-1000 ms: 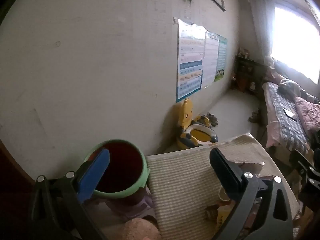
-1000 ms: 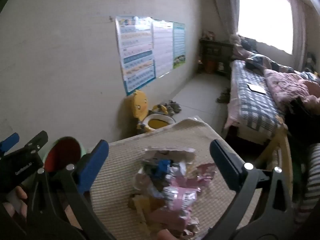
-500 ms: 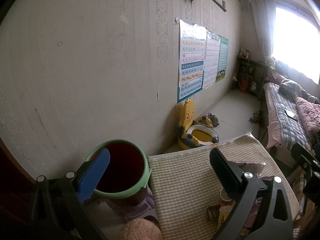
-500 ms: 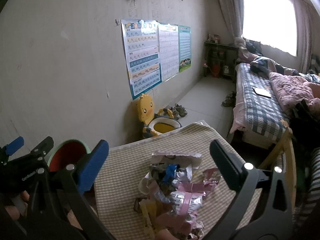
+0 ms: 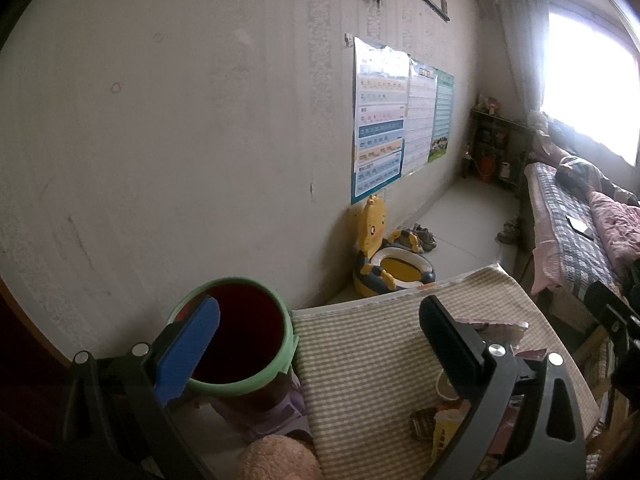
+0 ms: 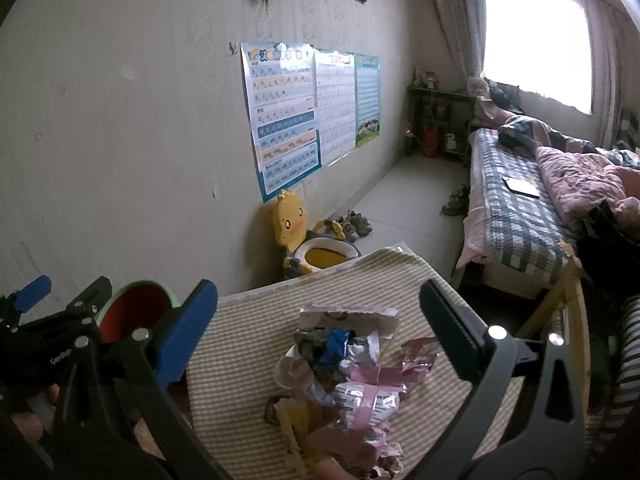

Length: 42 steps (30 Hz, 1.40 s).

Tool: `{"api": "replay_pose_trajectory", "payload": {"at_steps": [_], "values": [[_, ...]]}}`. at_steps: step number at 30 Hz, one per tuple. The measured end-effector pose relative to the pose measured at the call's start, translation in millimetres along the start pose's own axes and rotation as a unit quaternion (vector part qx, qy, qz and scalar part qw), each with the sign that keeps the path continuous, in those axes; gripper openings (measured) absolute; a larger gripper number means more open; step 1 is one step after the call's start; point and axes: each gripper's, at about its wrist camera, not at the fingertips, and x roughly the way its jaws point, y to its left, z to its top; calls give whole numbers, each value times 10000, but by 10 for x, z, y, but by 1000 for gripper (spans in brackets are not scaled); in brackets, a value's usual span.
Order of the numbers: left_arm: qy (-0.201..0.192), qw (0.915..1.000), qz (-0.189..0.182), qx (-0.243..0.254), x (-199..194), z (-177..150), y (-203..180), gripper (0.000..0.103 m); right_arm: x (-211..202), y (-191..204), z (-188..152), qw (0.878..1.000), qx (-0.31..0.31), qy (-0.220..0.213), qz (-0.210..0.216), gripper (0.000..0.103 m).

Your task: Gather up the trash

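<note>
Right wrist view is looking down along the right gripper (image 6: 316, 316), whose two fingers are standing wide apart with nothing between them, hovering above a heap of crumpled wrappers (image 6: 348, 376): silver foil, pink packets, a scrap of blue and a small paper cup, all lying near the front edge of a table covered in a striped cloth (image 6: 248, 344). Compared with a second ago, both cameras are settling: the blur is gone, the views are sitting slightly higher, and the heap is now sitting squarely between the right fingers. Off the table's left edge, a bin with a green rim and dark red inside (image 6: 136, 312) is standing against the wall, partly hidden behind the left gripper (image 6: 60, 312), which a hand (image 6: 32, 424) is holding. In the left wrist view, the left gripper (image 5: 320, 320) is also spread wide and empty, its blue-padded finger overlapping the mouth of the bin (image 5: 240, 344), while the edge of the wrappers (image 5: 448, 408) is showing by the table's right side behind the black finger. A yellow duck-shaped potty (image 6: 308, 240) is standing on the floor beyond the table's far edge. Nothing is gripped yet, so the collecting appears to be only starting; the right gripper seems lined up to descend on the heap, and the left looks ready beside the bin.
</note>
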Motion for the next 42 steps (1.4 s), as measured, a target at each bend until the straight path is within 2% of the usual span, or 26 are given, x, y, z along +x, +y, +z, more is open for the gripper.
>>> {"api": "replay_pose_trajectory", "payload": {"at_steps": [33, 42], "values": [[38, 10000, -53, 67, 0, -39, -127, 95, 12, -106, -66, 9999, 79, -39, -130, 100], [0, 9999, 64, 87, 39, -55, -124, 95, 9, -120, -70, 9999, 74, -35, -128, 100]]}}
